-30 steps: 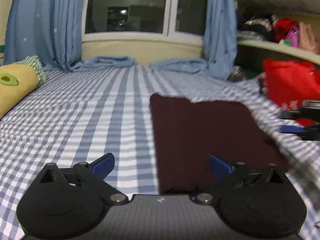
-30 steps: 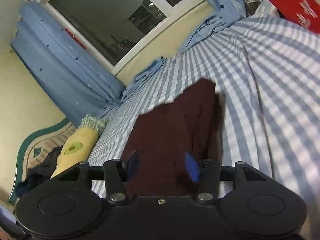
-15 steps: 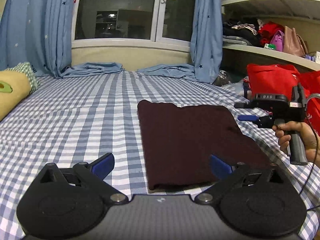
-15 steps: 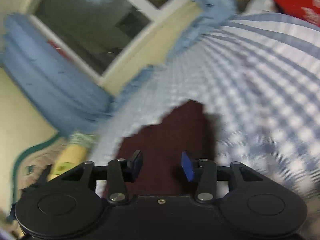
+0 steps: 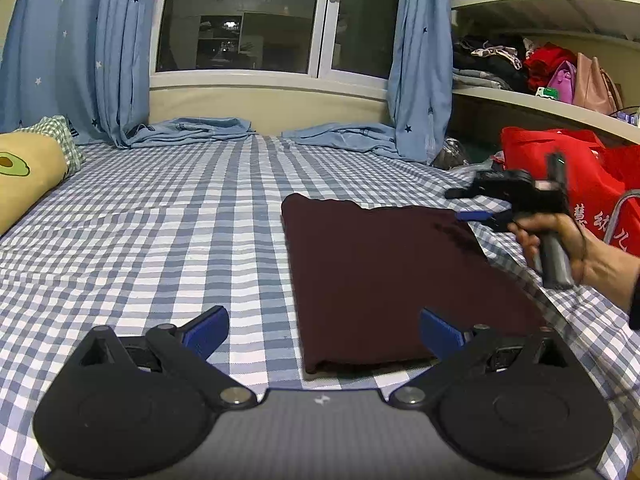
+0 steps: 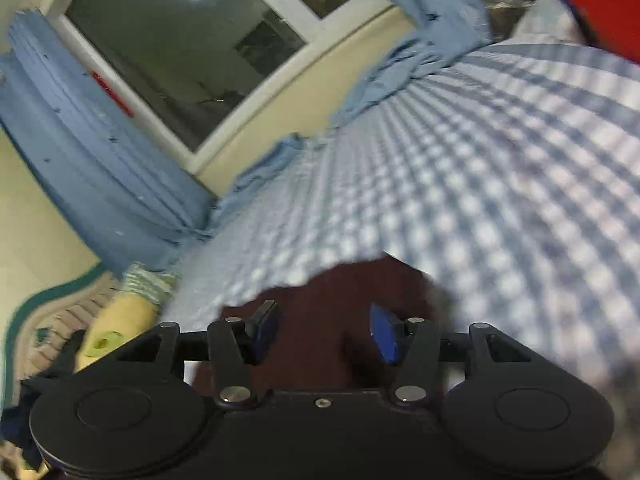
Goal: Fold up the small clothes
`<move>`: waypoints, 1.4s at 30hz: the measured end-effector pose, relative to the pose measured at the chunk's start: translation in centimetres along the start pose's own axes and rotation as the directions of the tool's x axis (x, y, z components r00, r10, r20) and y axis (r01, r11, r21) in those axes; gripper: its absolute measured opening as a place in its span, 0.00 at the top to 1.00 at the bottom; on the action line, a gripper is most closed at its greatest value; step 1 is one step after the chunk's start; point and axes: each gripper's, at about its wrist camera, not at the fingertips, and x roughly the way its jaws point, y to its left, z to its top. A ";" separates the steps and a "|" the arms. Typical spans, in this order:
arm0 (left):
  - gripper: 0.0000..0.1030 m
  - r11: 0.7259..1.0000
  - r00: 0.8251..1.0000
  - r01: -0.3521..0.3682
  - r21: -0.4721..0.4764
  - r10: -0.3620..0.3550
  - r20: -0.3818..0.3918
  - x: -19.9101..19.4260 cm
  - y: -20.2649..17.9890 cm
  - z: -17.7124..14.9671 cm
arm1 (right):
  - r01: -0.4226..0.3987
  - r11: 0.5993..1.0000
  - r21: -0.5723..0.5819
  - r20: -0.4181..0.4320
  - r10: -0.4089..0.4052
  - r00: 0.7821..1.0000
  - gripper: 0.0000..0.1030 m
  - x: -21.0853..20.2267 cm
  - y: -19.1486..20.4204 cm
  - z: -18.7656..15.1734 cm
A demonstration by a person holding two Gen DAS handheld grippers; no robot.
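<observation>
Folded dark maroon cloth rectangle (image 5: 384,276) flat on blue-white checked bedsheet (image 5: 160,220), 1 o'clock of left gripper (image 5: 324,330), fingers spread, empty. Right gripper (image 6: 324,332) at cloth's 3 o'clock edge, fingers apart, holding nothing.

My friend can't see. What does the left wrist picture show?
A folded dark maroon cloth lies flat on a blue checked bed. The open left gripper hovers near it; the right gripper is at its far corner.

Our left wrist view sits low over the bed (image 5: 160,220), level, facing the window (image 5: 240,20). Our right wrist view is tilted, blurred, closer in. Both share the maroon cloth (image 5: 392,276), window and pillow (image 5: 24,176).
</observation>
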 end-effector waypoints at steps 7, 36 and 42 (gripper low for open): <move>0.00 1.000 1.000 0.005 0.016 -0.005 -0.012 -0.4 -0.2 -0.1 | 0.226 0.973 0.040 -0.072 -0.223 0.972 0.84 5.5 -2.3 1.8; 0.00 0.999 0.998 0.003 0.041 0.000 -0.067 -7.1 -1.0 0.1 | -0.013 0.995 -0.103 -0.078 0.004 0.997 0.06 -14.2 8.6 -12.6; 0.00 0.998 0.998 -0.005 0.056 0.009 -0.062 -7.8 -1.3 0.2 | -0.050 0.985 -0.164 -0.001 0.050 0.999 0.01 -19.0 14.7 -13.7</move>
